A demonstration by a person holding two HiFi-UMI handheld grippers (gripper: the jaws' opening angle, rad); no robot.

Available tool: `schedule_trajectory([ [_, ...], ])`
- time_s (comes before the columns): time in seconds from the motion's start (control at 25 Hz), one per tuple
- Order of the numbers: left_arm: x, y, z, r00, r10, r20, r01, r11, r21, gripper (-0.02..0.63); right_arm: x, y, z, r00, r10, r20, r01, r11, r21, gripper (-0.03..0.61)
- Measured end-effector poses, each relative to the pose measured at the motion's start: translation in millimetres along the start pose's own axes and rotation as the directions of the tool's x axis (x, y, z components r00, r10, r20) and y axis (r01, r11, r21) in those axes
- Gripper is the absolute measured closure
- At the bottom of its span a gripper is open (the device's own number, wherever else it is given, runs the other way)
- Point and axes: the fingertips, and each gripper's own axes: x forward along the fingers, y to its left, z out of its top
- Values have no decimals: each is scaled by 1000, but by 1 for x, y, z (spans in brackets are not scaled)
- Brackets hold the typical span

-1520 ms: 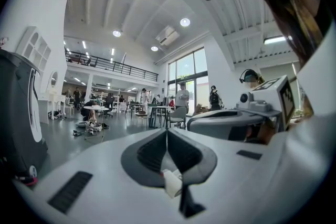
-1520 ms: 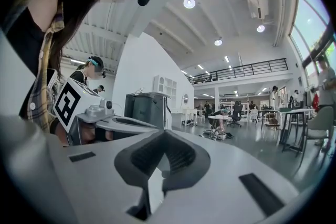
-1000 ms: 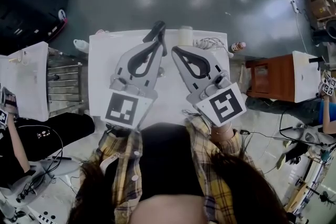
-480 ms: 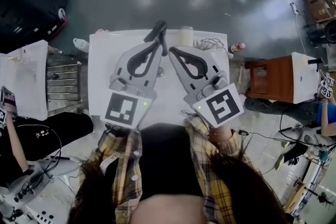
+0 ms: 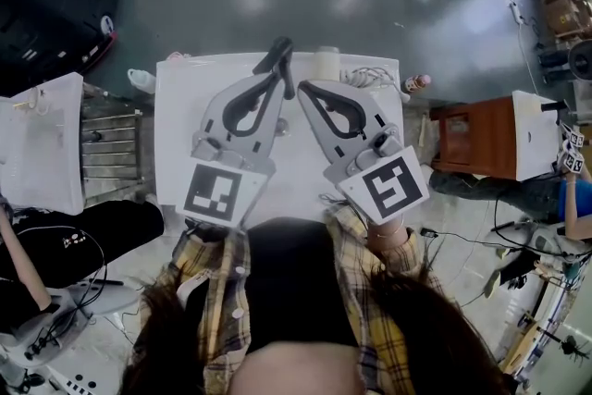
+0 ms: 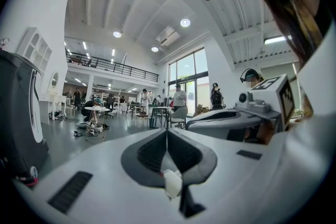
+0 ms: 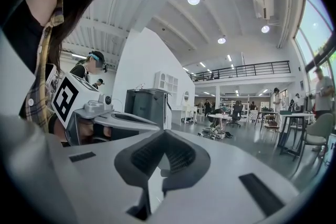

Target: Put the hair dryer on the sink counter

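I hold both grippers side by side, nearly level, above a white table (image 5: pixel 176 134). In the head view my left gripper (image 5: pixel 281 49) is shut with nothing in it, its dark tip over the table's far edge. My right gripper (image 5: pixel 304 89) is also shut and empty, its tip close beside the left one. The left gripper view shows the left gripper (image 6: pixel 167 132) with its jaws meeting at the tip, and the right gripper view shows the right gripper (image 7: pixel 165 134) the same way. I cannot make out a hair dryer in any view.
At the table's far edge stand a white cylinder (image 5: pixel 326 60), a tangle of cables (image 5: pixel 372 75) and a small bottle (image 5: pixel 419 83). A white sink unit (image 5: pixel 42 143) stands left, a wooden cabinet (image 5: pixel 476 139) right. Other people work around the hall.
Both of my grippers hold still. At the left edge of the head view another person's marked gripper has gone out of sight.
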Motion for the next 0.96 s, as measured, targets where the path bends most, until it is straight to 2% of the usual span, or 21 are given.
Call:
schedule_trajectory([
  [0.6, -1, 0, -1, 1000, 1, -4, -1, 1000, -4, 595, 3, 2, -8, 999, 10, -41, -11, 1000, -13, 565],
  [0.96, 0, 0, 0, 1000, 7, -6, -7, 1000, 2, 595, 1, -1, -7, 999, 6, -33, -6, 1000, -5, 565],
])
